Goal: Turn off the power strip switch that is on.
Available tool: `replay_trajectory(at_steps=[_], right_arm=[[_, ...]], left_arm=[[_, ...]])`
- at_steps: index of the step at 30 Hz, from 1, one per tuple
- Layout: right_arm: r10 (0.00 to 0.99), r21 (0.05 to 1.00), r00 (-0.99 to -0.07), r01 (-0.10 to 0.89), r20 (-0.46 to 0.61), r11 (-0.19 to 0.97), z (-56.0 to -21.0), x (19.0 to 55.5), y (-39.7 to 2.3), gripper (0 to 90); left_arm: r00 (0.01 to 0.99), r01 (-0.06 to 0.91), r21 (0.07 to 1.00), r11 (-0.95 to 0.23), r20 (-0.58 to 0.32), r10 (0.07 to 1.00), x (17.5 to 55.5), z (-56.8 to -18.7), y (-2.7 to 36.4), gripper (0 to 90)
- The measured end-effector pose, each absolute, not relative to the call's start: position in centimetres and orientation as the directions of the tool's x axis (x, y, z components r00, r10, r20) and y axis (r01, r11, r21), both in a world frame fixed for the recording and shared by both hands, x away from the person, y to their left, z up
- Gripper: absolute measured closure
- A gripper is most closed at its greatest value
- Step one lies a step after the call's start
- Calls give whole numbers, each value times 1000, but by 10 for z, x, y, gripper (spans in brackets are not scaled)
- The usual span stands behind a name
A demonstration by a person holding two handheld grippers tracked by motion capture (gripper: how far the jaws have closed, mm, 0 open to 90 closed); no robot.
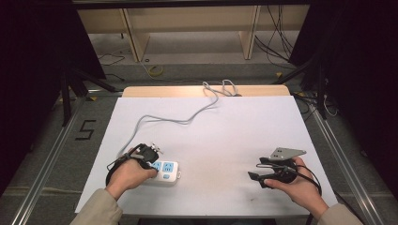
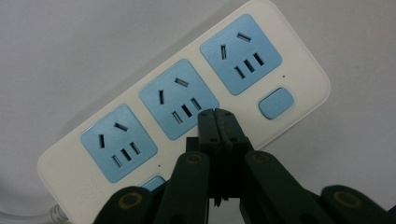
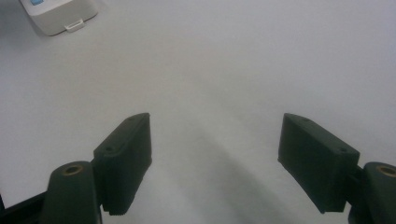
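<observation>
Fingers of left gripper (image 2: 215, 114) pressed together, tips over power strip (image 2: 187, 98), right gripper (image 3: 215, 158) spread wide, level above table (image 1: 225, 136)

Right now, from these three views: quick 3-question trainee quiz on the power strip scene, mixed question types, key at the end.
1. True or false: the left claw has its jaws pressed together over the power strip.
2. Multiple choice: the right claw is A) shut on the grey cable, B) open with nothing between its jaws, C) shut on the power strip.
3. Fill in: the power strip has ___ blue socket panels in a row along its top.

Key
1. True: the jaw tips meet, just below the middle socket panel, near the blue switch.
2. B: it is over the bare white table sheet.
3. Three.
</observation>
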State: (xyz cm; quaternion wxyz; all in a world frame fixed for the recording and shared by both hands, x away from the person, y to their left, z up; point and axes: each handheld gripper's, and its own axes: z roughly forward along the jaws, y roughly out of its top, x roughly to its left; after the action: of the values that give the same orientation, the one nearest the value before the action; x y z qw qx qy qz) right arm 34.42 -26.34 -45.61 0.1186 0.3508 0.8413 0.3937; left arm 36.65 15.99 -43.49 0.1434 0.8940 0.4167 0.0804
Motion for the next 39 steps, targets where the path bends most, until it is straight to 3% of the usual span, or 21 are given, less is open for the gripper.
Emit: replay_trajectory(at_steps=[39], right_arm=[[684,746,-725,497,77,443,-456,344,-263,262]], left_arm=[[634,742,252,-621,38,772,373,-434,152,898]])
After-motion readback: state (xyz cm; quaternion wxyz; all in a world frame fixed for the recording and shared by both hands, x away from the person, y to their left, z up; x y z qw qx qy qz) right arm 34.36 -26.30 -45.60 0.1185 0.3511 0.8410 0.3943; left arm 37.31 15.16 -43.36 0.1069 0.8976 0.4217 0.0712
